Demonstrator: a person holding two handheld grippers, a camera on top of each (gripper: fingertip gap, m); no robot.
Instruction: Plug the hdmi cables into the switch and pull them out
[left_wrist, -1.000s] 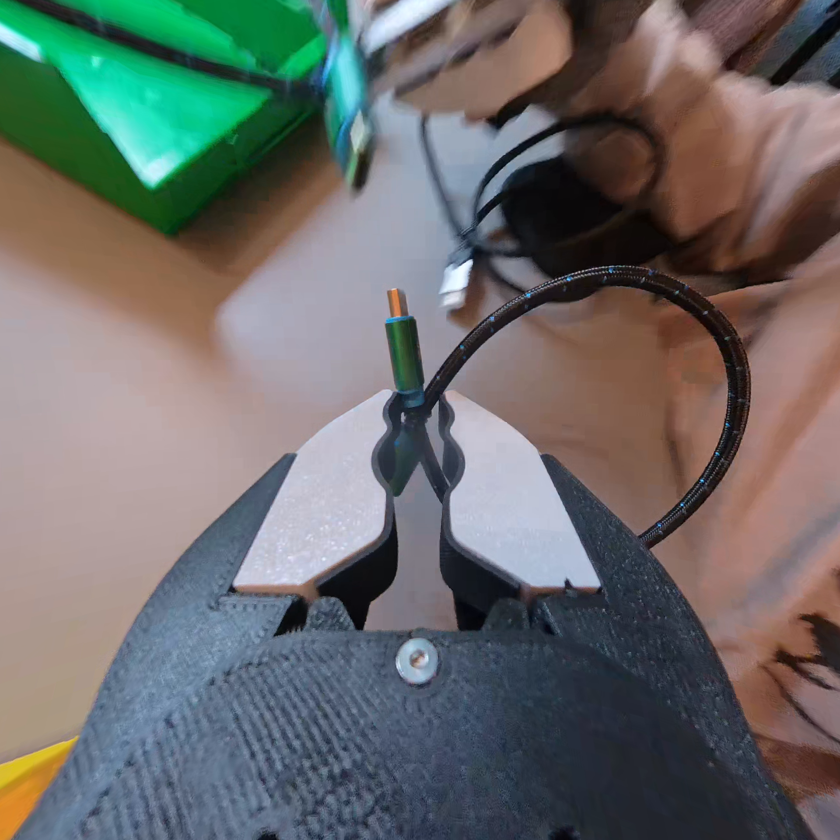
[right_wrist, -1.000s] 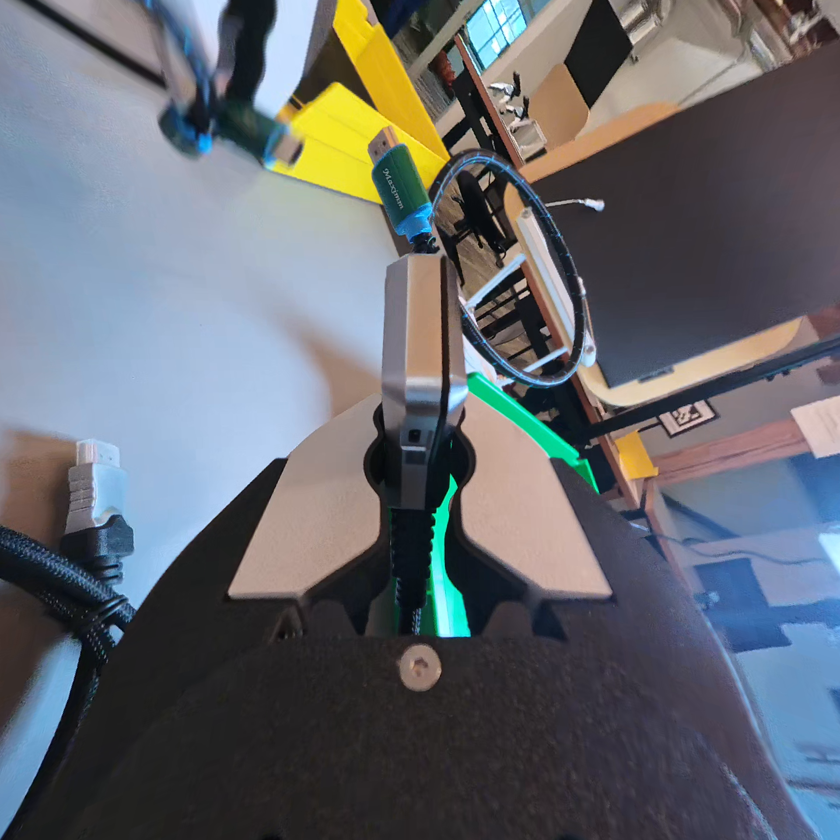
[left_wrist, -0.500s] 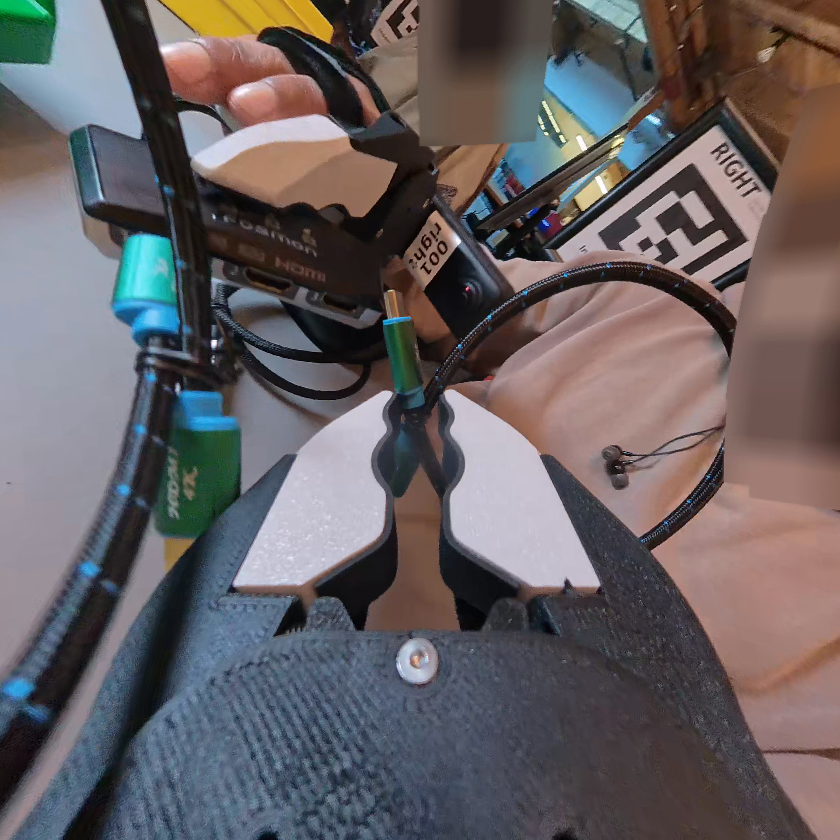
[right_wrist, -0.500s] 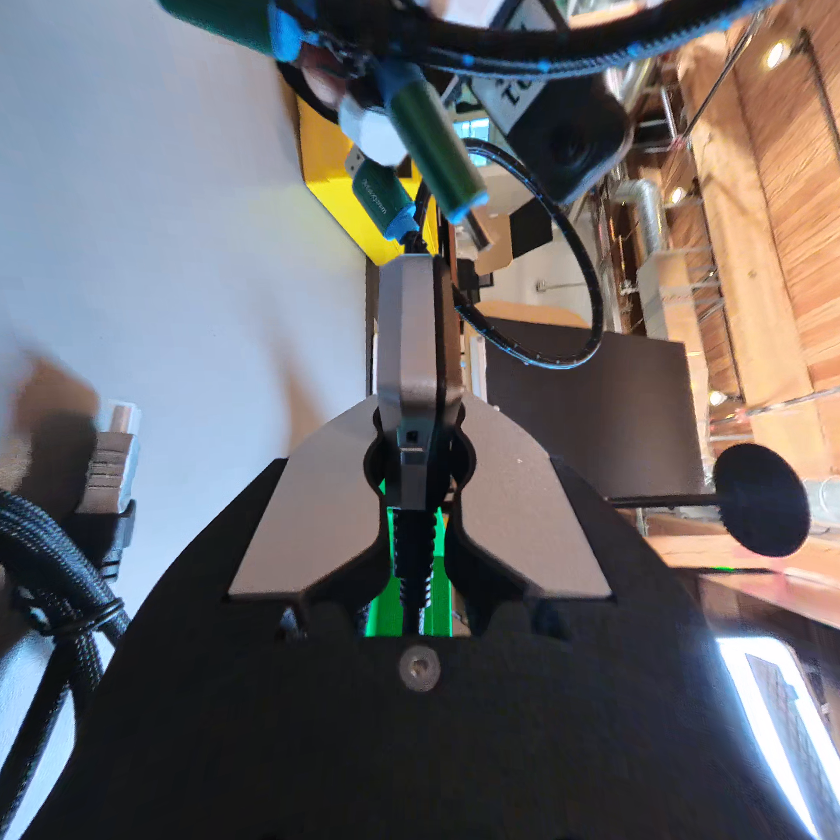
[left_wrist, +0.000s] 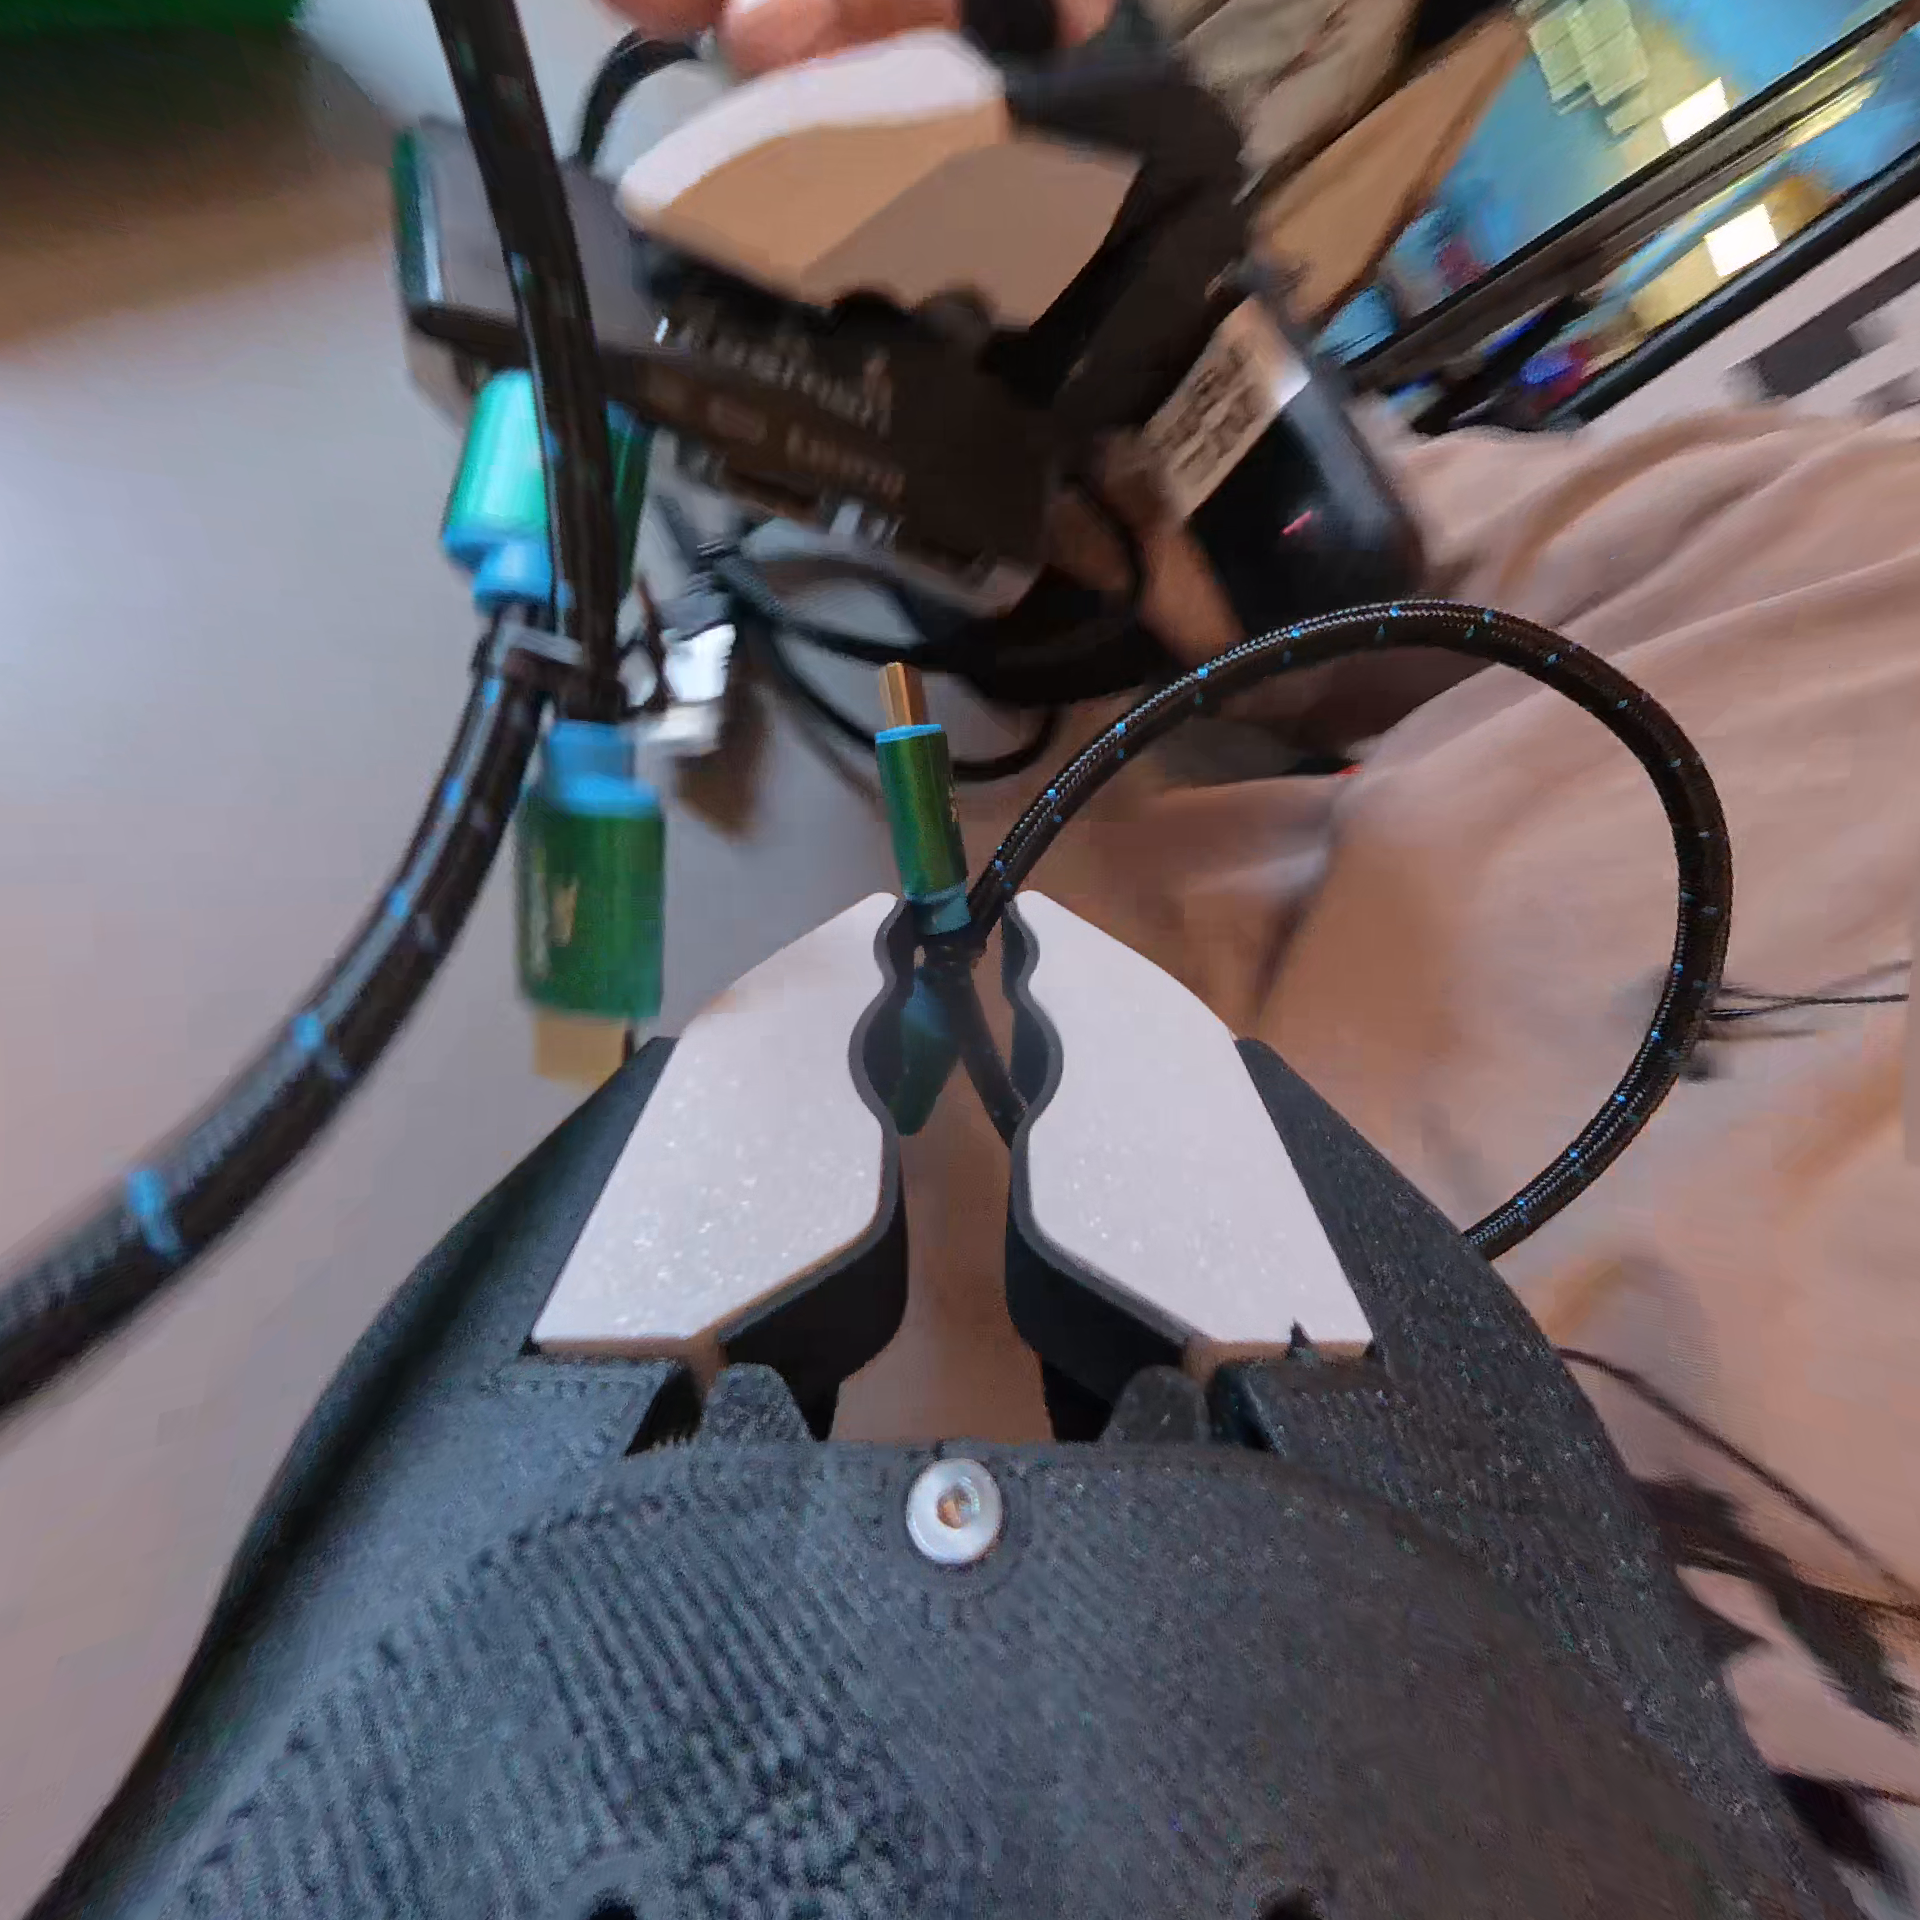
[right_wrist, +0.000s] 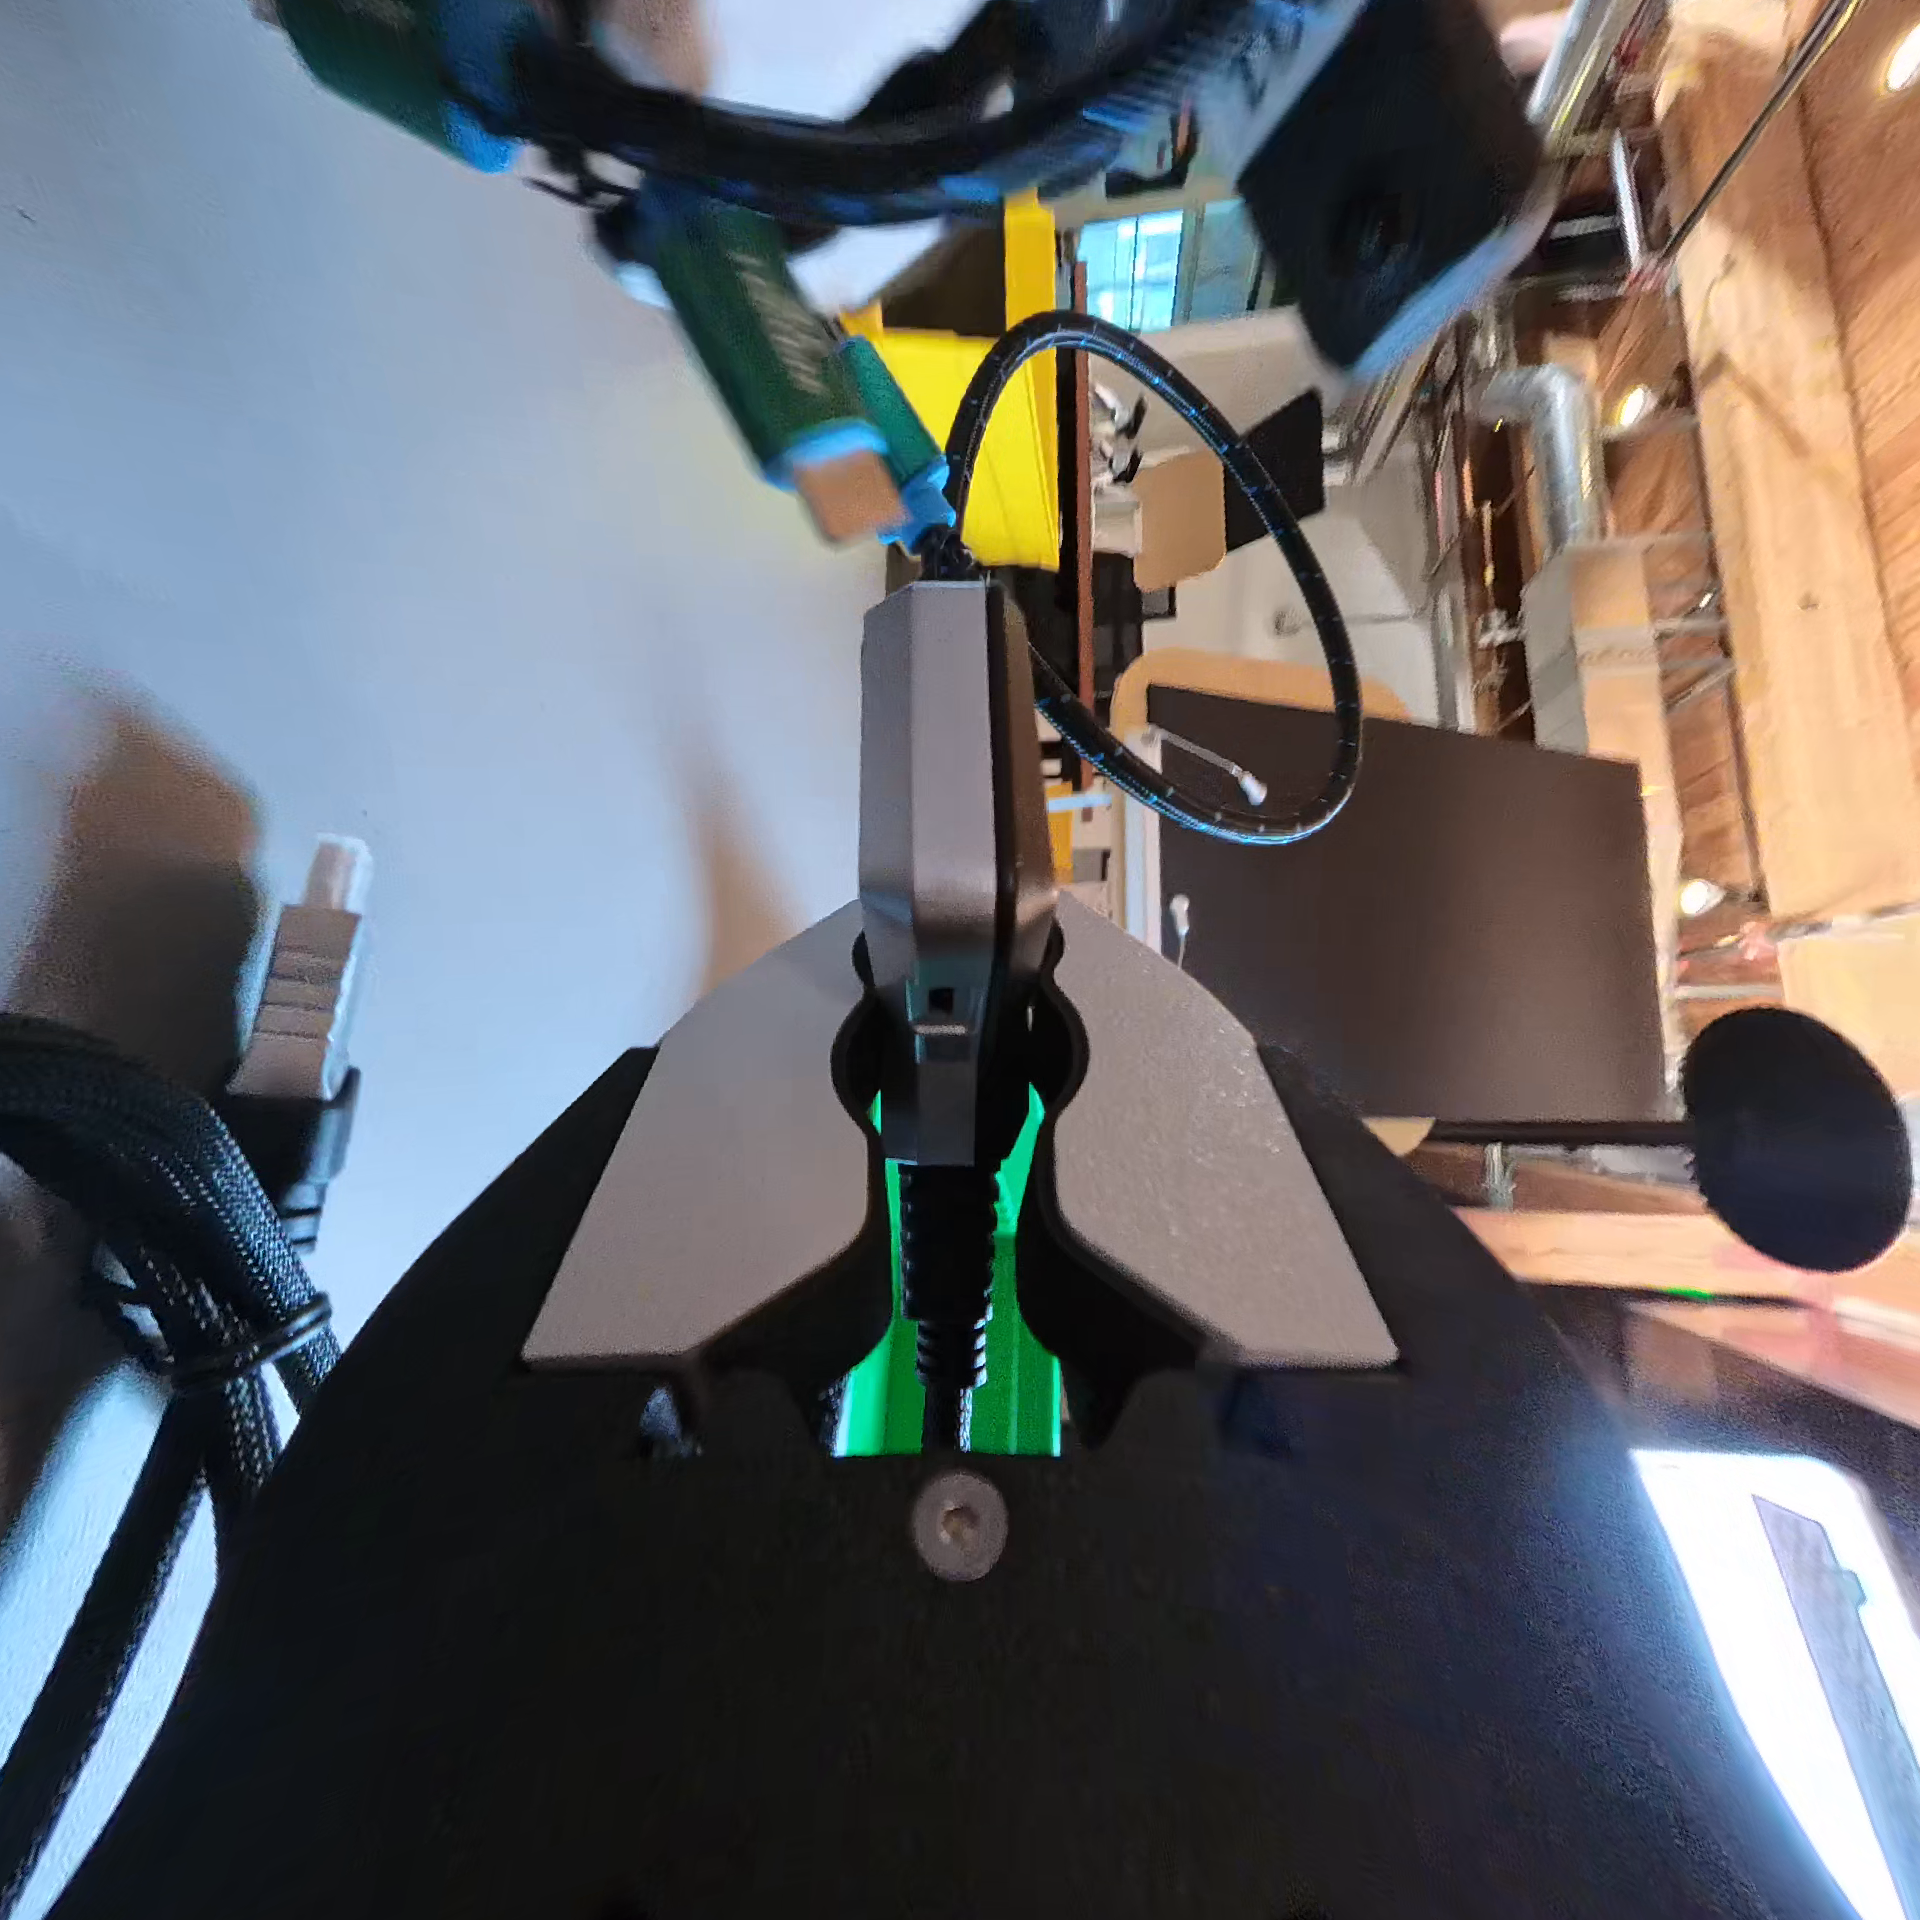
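Switch (left_wrist: 790, 416) has come in closer over the last 0.5 s — it fills the upper part of my left wrist view now, port row facing my plug, and it's motion-blurred, so I'm not settled. 1 s ago I only had table and the green bin ahead, so both hands have swung up off the table to meet in the air. Means I'm at the align step; nothing new is seated yet.

Left gripper (left_wrist: 951, 935): jaws nearly closed, pinching the green HDMI plug (left_wrist: 920, 805) at its strain relief, gold tip pointing up at the switch but clear of it. Its braided cable (left_wrist: 1621, 769) loops out right and back under my fingers.

Right gripper (right_wrist: 961, 997): jaws clamped on the grey switch body (right_wrist: 930, 769), held edge-on, pigtail running back between the pads. A 2nd green plug (right_wrist: 790, 364) dangles across the top of that view, unplugged; a 3rd (left_wrist: 494, 483) looks seated in the switch, blur makes that uncertain. Silver-headed cable (right_wrist: 301, 977) lies on the table, unused.

Judgement: tip sits low of the port row — needs lift and squaring before pushing.
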